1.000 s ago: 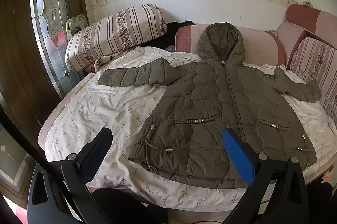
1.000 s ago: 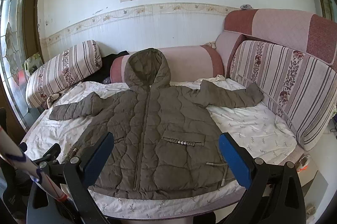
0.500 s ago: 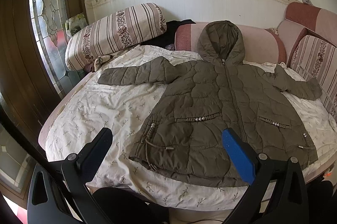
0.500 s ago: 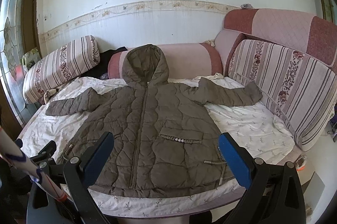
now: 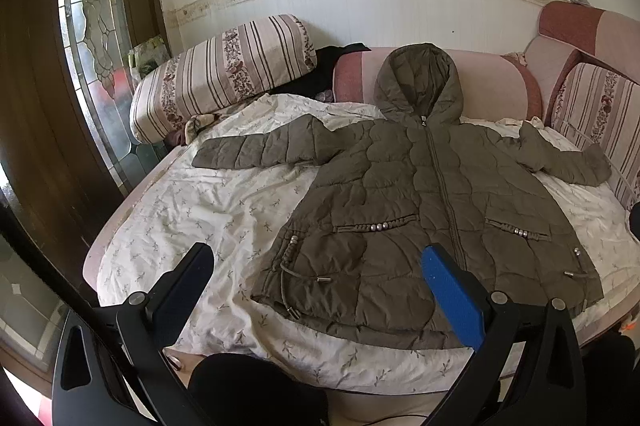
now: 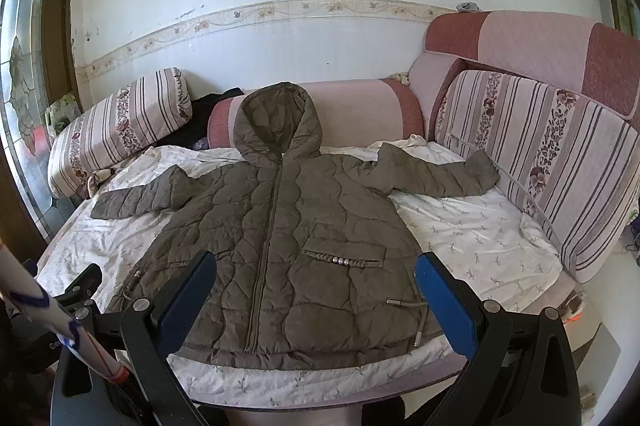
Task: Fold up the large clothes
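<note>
A: Where is the jacket (image 5: 424,209)?

B: Spread flat, front up and zipped, on the bed (image 5: 192,209). It lies on a white sheet (image 6: 480,238) with a small leaf print. The hood (image 6: 278,121) leans up against a pink bolster (image 6: 360,109) at the far side, by the wall.

A: And the sleeves?

B: Both are stretched out sideways. One reaches toward the striped pillow (image 5: 224,73) near the window (image 5: 96,25); the other ends just beside the striped cushion (image 6: 548,161) on the opposite side. The hem sits near the bed's front edge.

A: What about the left hand-held gripper (image 5: 316,280)?

B: Its jaws stand wide apart, holding nothing. It hangs in front of the bed's near edge, short of the jacket. In its own view one finger sits over bare sheet and the blue-padded one over the lower hem.

A: The right hand-held gripper (image 6: 316,284)?

B: Likewise spread wide and empty, off the cloth. Its two blue pads frame the jacket's lower part, the zip between them.

A: Anything else nearby?

B: A dark garment (image 5: 324,69) lies between the striped pillow and the bolster. In the right wrist view the left gripper's dark frame shows at the lower left.
</note>
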Demonstrator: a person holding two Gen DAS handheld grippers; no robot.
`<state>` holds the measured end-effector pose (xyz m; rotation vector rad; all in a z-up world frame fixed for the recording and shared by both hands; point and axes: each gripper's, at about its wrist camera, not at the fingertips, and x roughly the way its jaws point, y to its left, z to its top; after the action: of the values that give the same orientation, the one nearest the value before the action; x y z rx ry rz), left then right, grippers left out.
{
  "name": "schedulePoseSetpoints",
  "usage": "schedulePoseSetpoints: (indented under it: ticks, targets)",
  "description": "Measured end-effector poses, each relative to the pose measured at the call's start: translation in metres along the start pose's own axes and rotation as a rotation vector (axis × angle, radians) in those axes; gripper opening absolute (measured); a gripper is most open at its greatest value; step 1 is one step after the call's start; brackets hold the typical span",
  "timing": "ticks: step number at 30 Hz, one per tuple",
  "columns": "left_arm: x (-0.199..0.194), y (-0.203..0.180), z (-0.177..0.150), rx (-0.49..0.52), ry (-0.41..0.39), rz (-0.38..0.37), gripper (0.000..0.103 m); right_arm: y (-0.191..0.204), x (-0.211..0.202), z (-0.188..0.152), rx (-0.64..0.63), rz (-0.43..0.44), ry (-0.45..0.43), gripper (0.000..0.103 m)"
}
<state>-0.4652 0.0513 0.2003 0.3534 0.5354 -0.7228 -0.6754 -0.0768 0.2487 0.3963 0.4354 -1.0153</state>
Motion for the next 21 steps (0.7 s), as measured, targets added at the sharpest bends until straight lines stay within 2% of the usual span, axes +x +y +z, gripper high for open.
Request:
schedulePoseSetpoints:
  ticks: [10, 16, 21]
  targets:
    - [0.003, -0.026, 0.001, 0.067, 0.010, -0.020, 0.103, -0.021, 0.010, -0.003, 0.037, -0.029, 0.012, 0.102]
    - [0.032, -0.033, 0.008, 0.080, 0.042, -0.033, 0.103, -0.042, 0.048, -0.004, 0.082, -0.053, 0.088, 0.102]
    - [0.079, -0.033, 0.021, 0.054, 0.092, -0.016, 0.103, -0.070, 0.090, -0.007, 0.146, -0.084, 0.182, 0.102]
